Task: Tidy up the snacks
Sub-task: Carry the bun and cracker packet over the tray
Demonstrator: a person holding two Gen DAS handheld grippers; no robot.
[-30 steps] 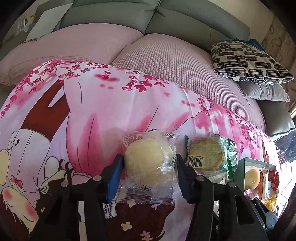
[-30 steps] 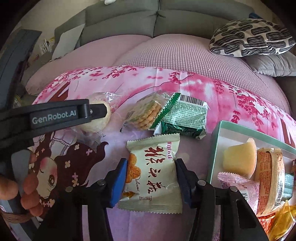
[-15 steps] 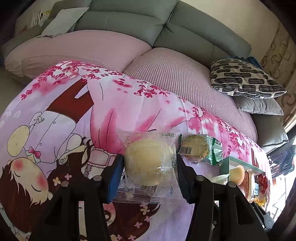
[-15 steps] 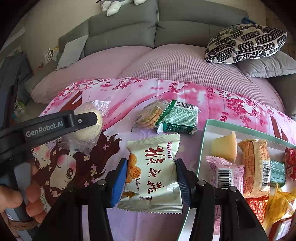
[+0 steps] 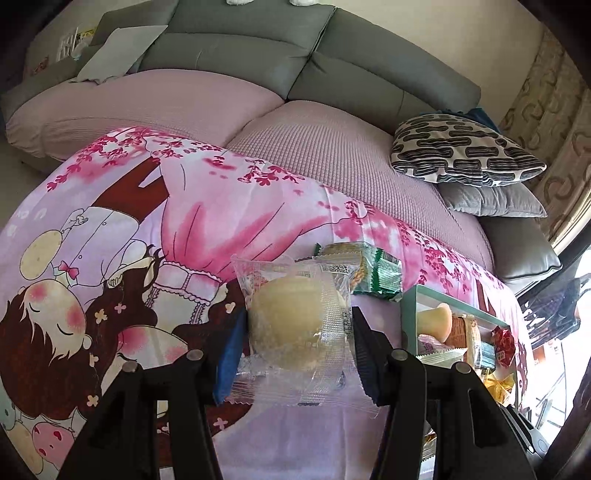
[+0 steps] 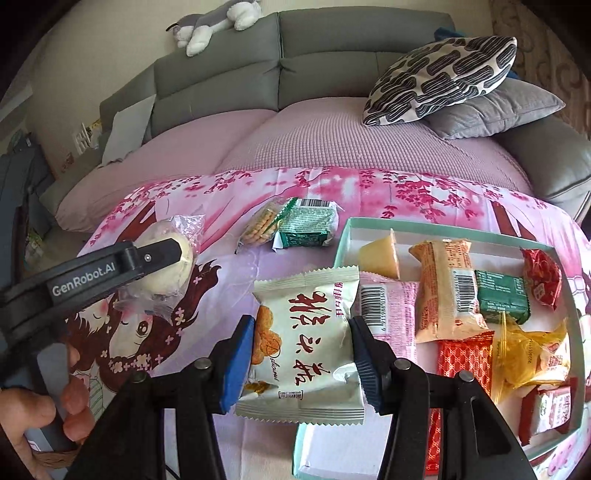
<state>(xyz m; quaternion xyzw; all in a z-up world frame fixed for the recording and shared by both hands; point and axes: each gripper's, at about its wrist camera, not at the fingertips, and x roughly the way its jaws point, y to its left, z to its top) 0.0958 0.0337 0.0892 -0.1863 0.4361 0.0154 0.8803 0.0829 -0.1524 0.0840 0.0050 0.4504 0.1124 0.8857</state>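
My left gripper (image 5: 295,350) is shut on a round pale bun in a clear wrapper (image 5: 295,325) and holds it above the pink cartoon cloth; it also shows in the right wrist view (image 6: 166,269). My right gripper (image 6: 303,354) is shut on a white snack packet with red characters (image 6: 306,350), held over the left edge of the green-rimmed box (image 6: 424,225). The box holds several wrapped snacks. A green cracker packet (image 6: 291,225) lies on the cloth behind, also in the left wrist view (image 5: 369,273).
The pink cartoon cloth (image 5: 110,258) covers a surface in front of a grey sofa (image 6: 332,55) with pink seat cushions. A black-and-white patterned pillow (image 6: 439,77) and a grey pillow (image 6: 498,110) lie at the right. A plush toy (image 6: 214,22) sits on the sofa back.
Both grippers have risen with their snacks held. The right gripper has moved toward the box, so more of the box shows. The cloth and cracker packet look farther away.
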